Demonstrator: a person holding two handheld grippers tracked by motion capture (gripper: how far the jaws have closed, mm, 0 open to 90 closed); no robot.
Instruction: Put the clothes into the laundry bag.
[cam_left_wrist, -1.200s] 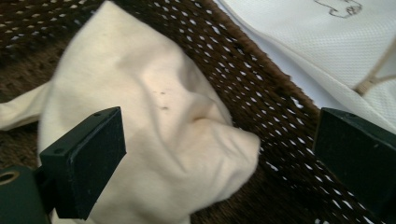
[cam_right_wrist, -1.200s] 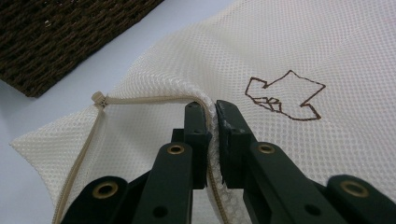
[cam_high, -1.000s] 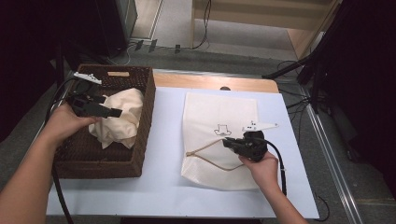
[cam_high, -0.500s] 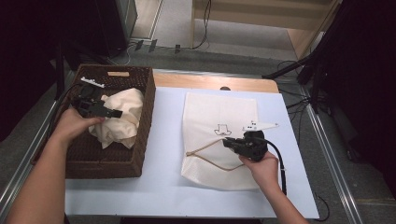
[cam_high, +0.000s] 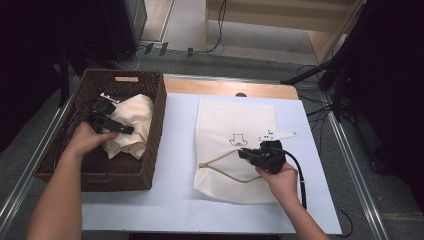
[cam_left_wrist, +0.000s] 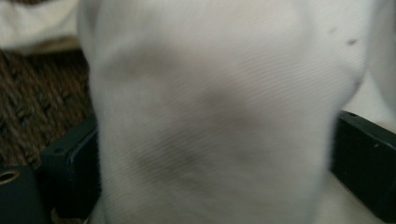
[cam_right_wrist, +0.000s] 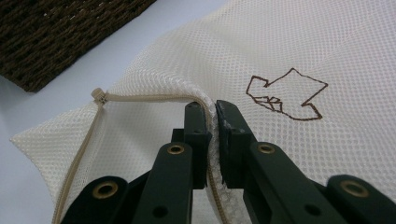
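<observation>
A brown wicker basket (cam_high: 100, 175) at the table's left holds a crumpled cream cloth (cam_high: 136, 111). My left gripper (cam_high: 125, 130) is low inside the basket, pressed into that cloth. In the left gripper view its jaws stand wide apart with a bulge of the cloth (cam_left_wrist: 210, 93) between them. A cream mesh bag (cam_high: 235, 120) with a brown printed figure (cam_high: 239, 140) lies flat at centre right. My right gripper (cam_high: 243, 154) is shut on the bag's zipper edge (cam_right_wrist: 149, 97), and the thin mesh is pinched between its pads.
The white table top (cam_high: 175, 150) has a wooden strip (cam_high: 225, 88) along its back edge. The basket's wall (cam_right_wrist: 56, 32) stands just left of the mesh bag (cam_right_wrist: 280, 46). Cables trail on the floor behind the table.
My left hand has sunk from above the basket down onto the cream cloth. The right hand and the mesh bag have kept still.
</observation>
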